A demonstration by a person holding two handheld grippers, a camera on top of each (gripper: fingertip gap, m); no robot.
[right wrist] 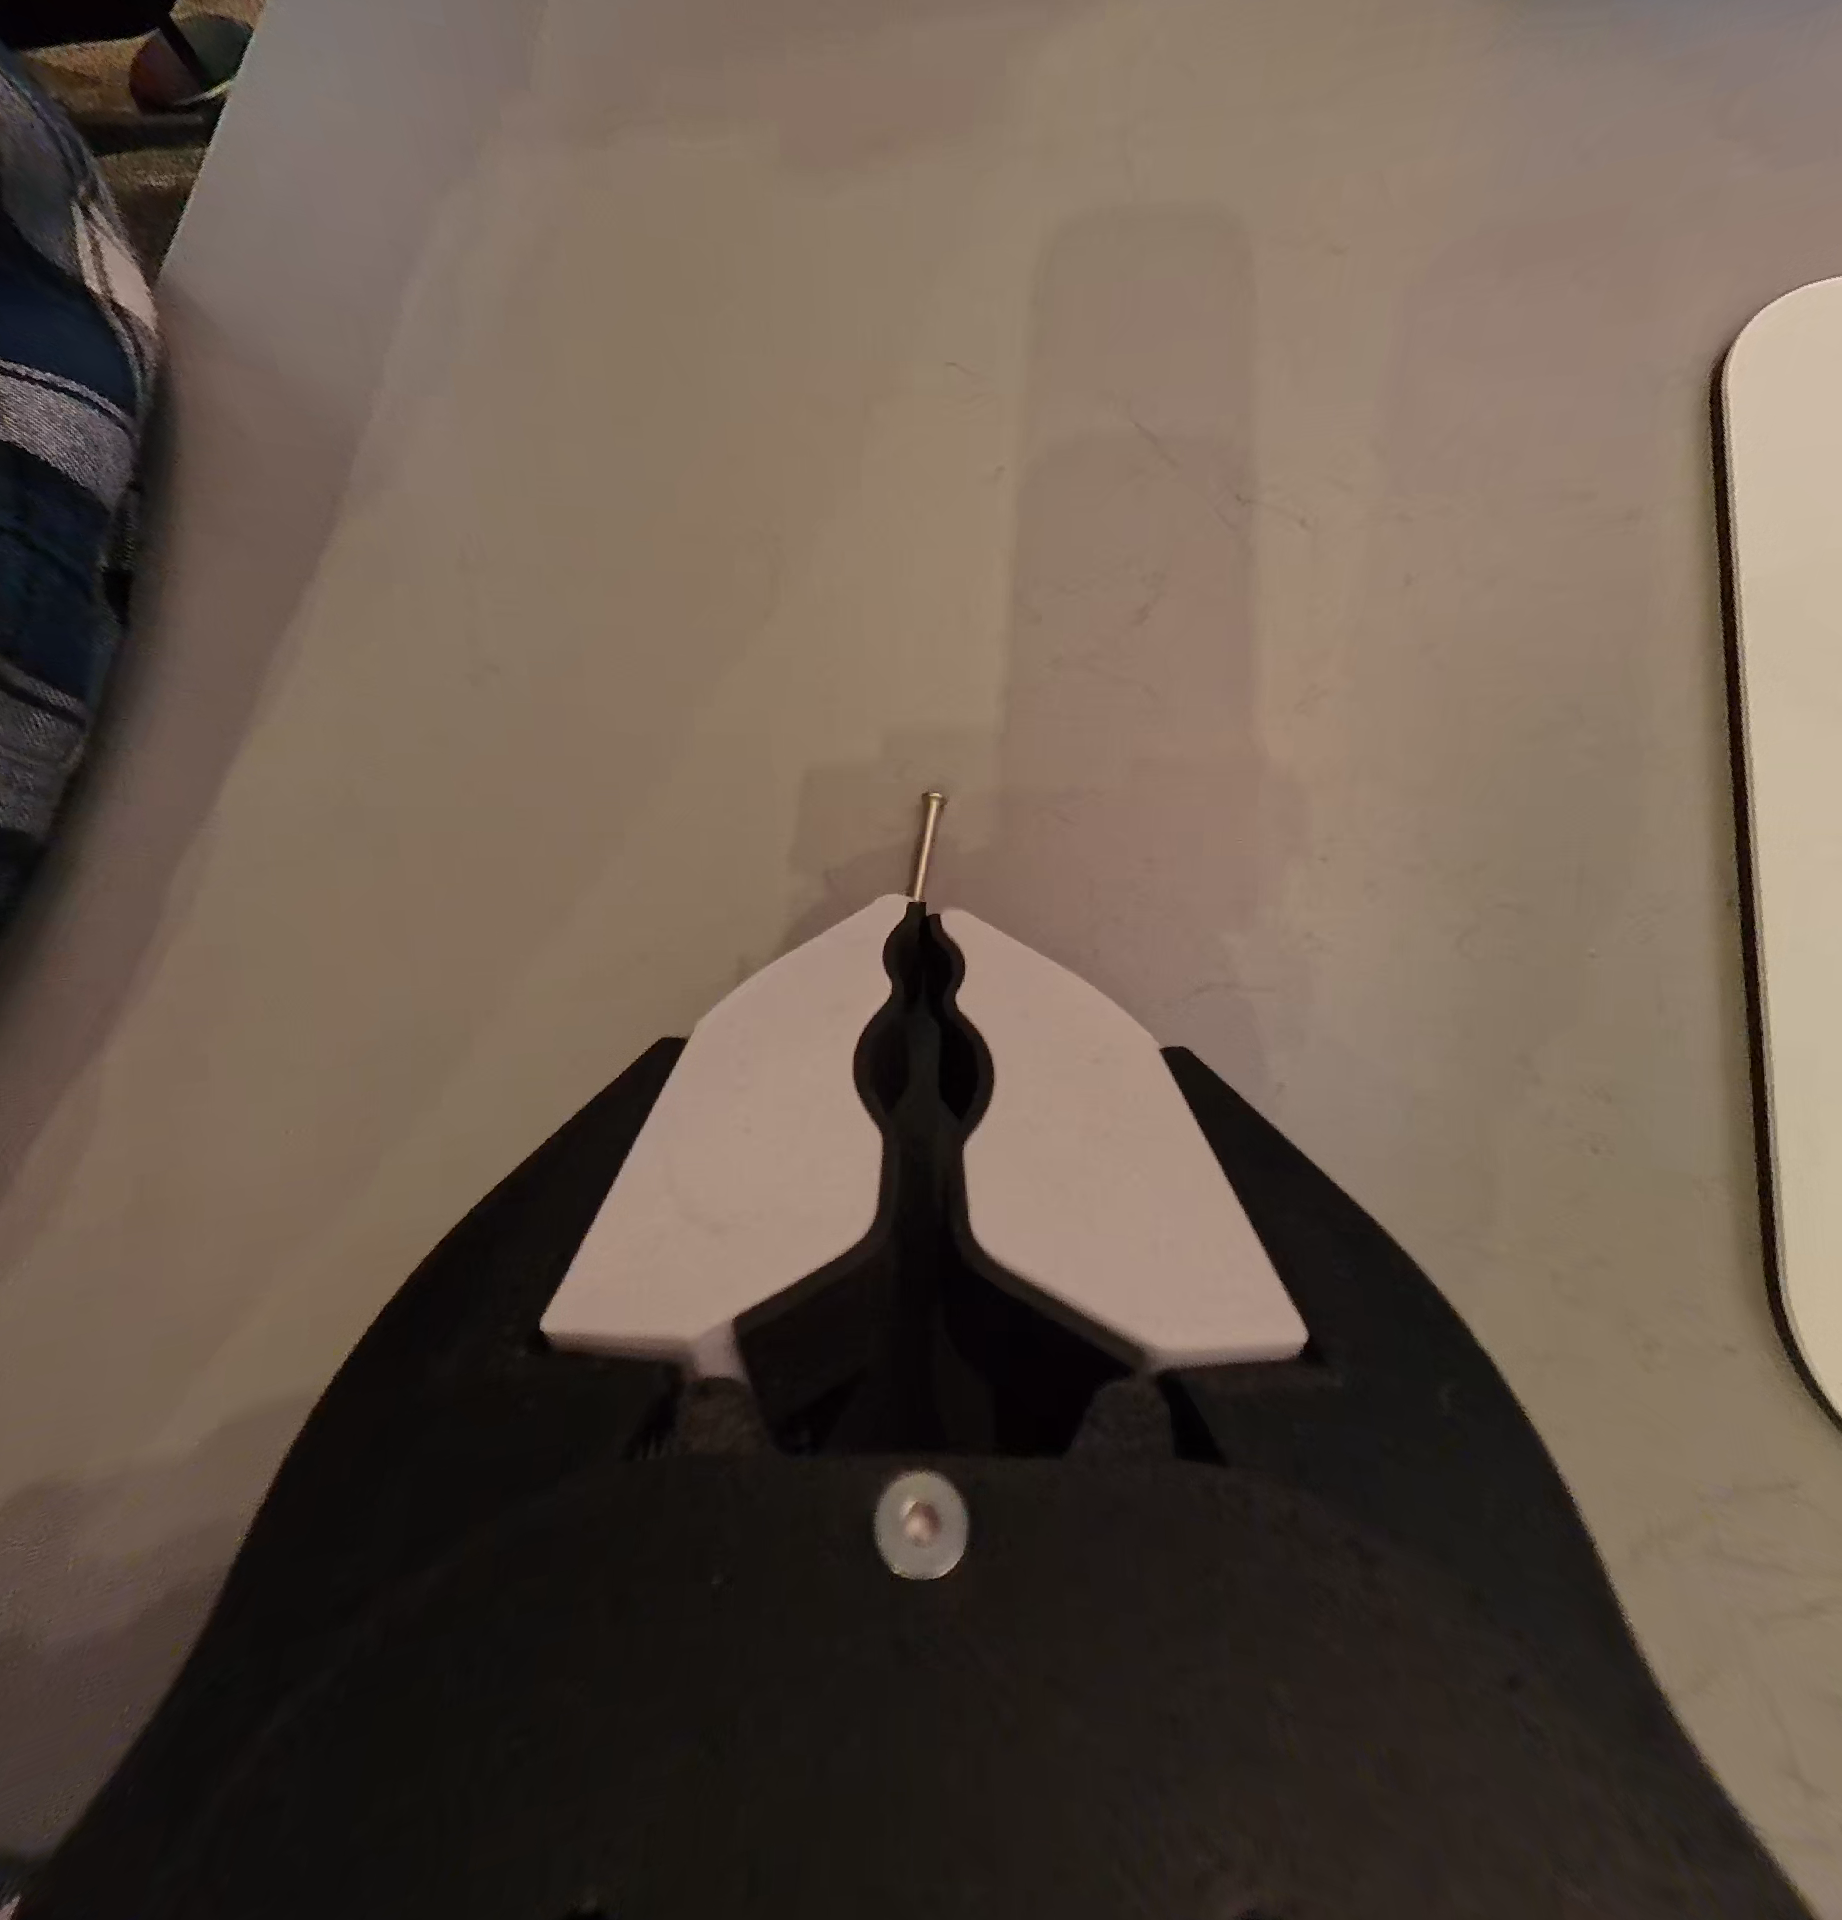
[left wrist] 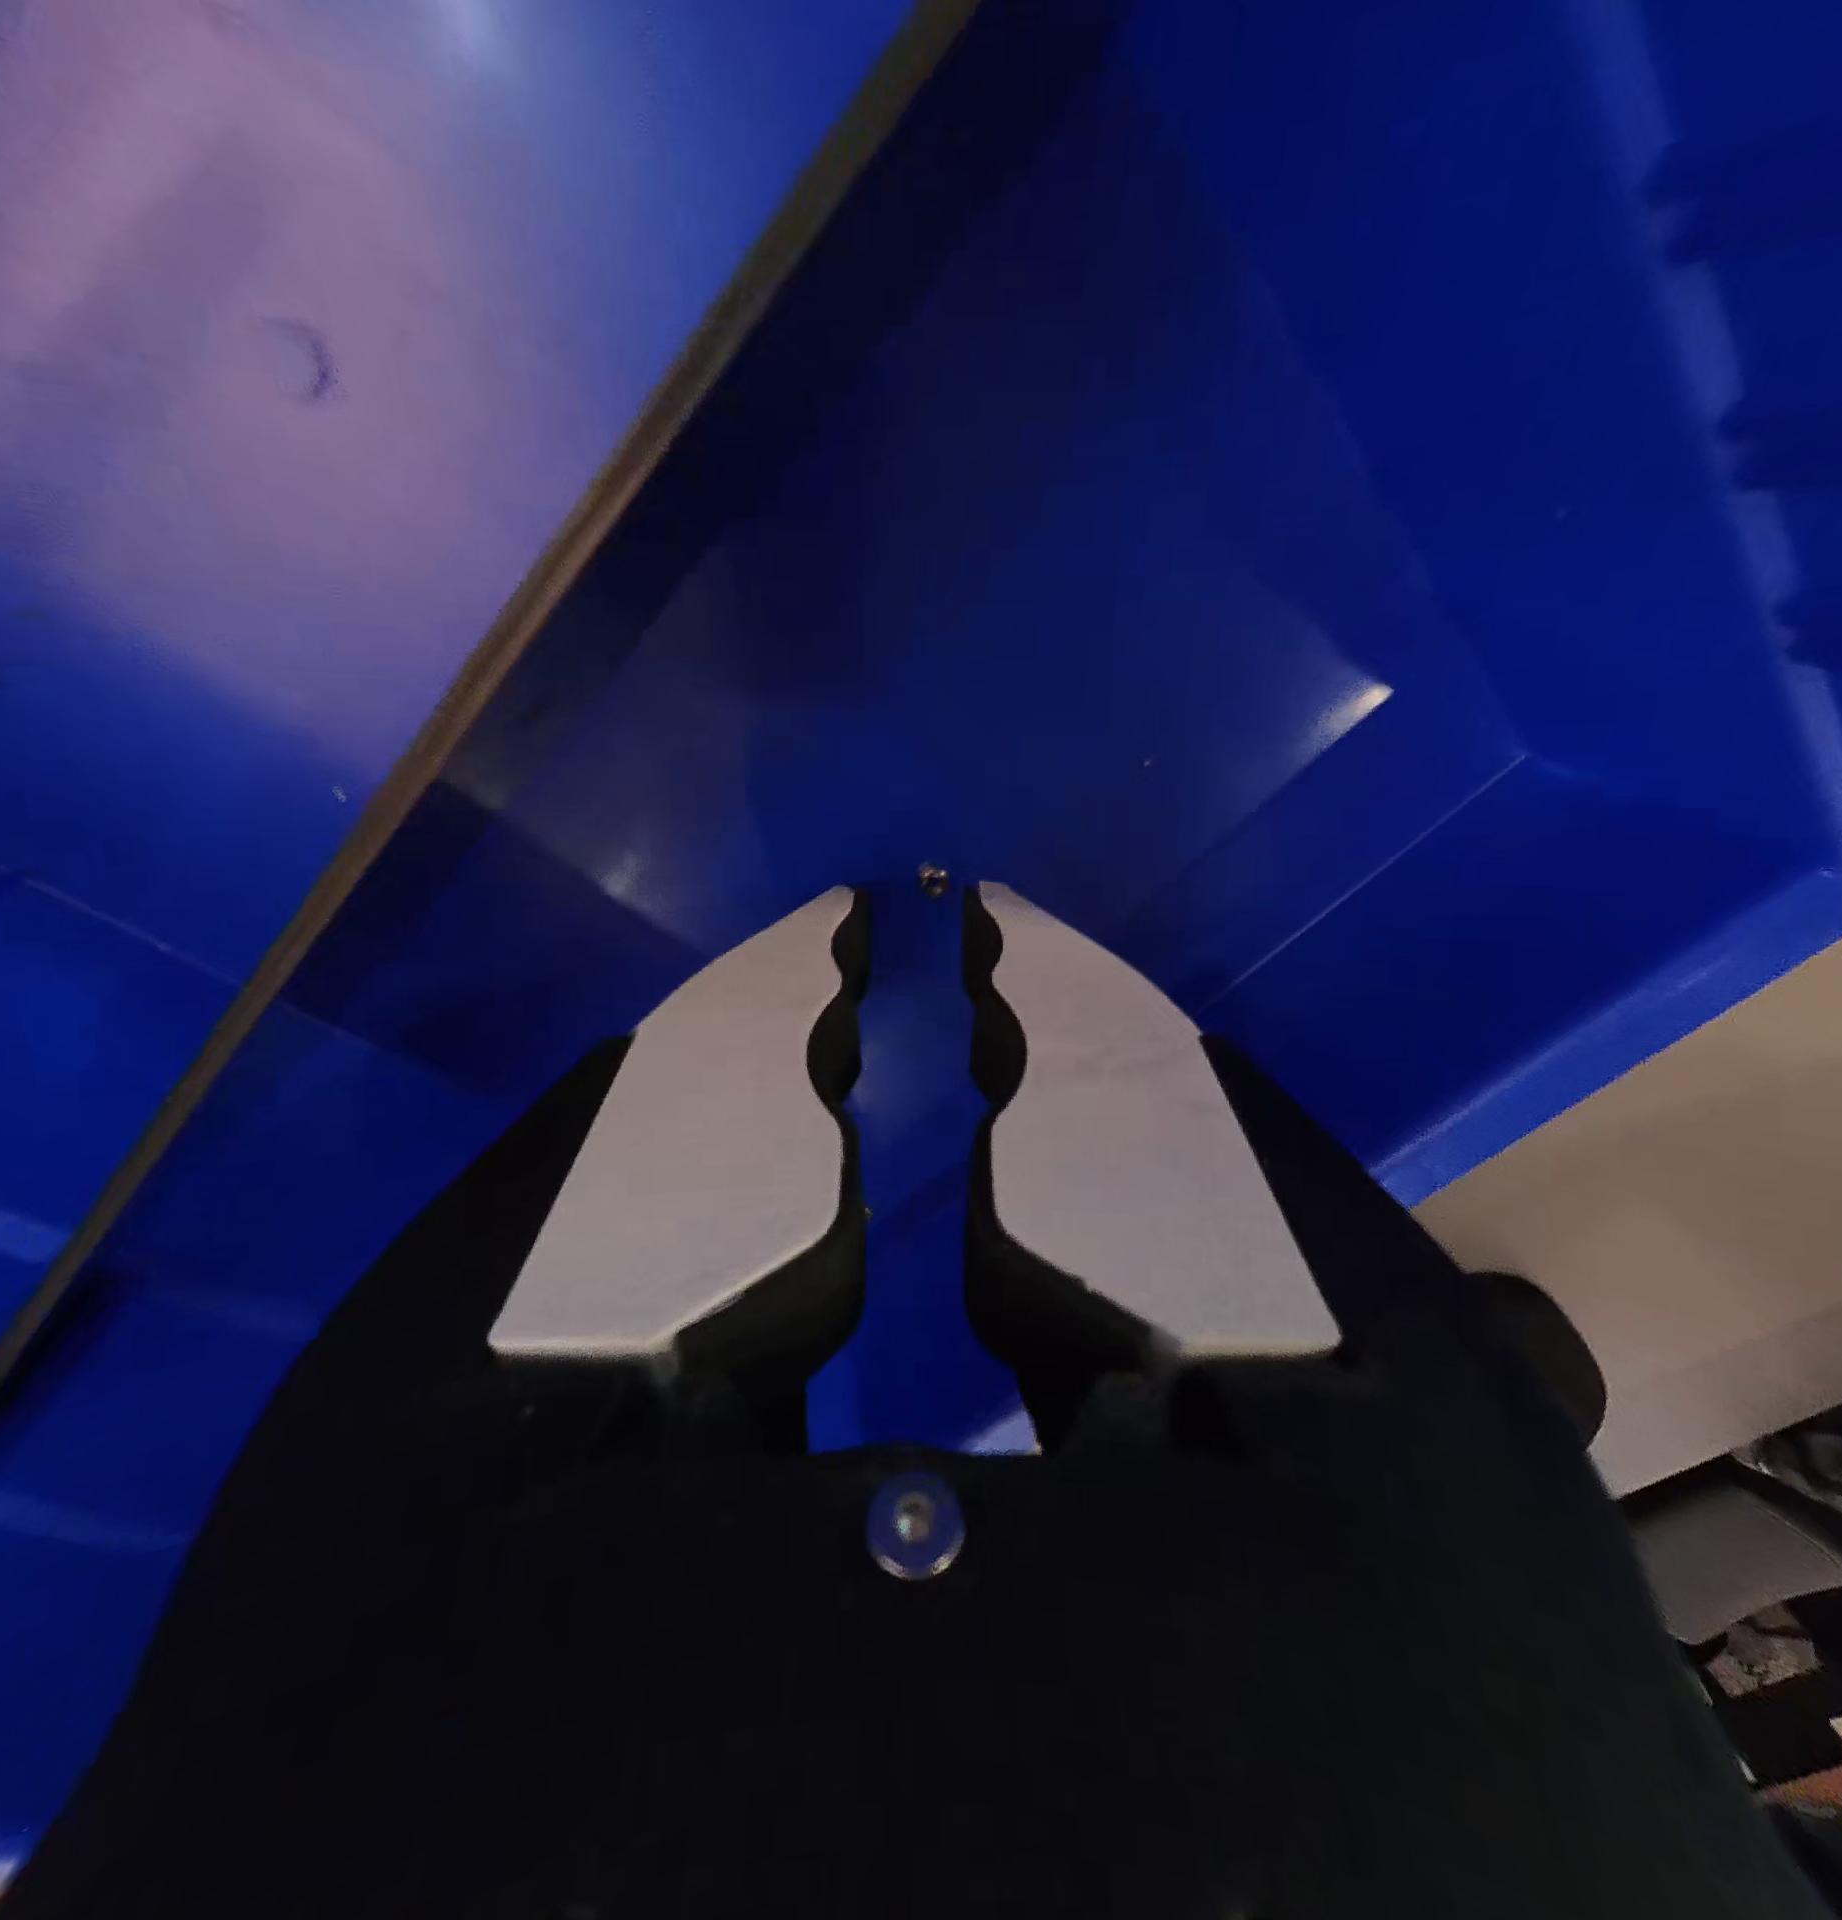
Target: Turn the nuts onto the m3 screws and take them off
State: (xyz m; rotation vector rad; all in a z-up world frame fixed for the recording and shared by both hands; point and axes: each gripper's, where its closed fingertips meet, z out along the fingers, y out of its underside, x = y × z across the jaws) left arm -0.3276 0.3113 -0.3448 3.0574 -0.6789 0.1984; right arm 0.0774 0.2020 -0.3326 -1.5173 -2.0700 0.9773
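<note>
Right gripper (right wrist: 925, 914) pinches screw (right wrist: 928, 847) — left gripper (left wrist: 917, 894) apart.

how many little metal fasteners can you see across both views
2. A thin metal pin sticks out of the shut right gripper above the table; a tiny metal piece lies in the blue bin at the open left gripper. Others may be hidden.

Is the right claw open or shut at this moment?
Shut. The right claw has its tips together on a thin metal pin, which sticks out forward above the grey table.
</note>
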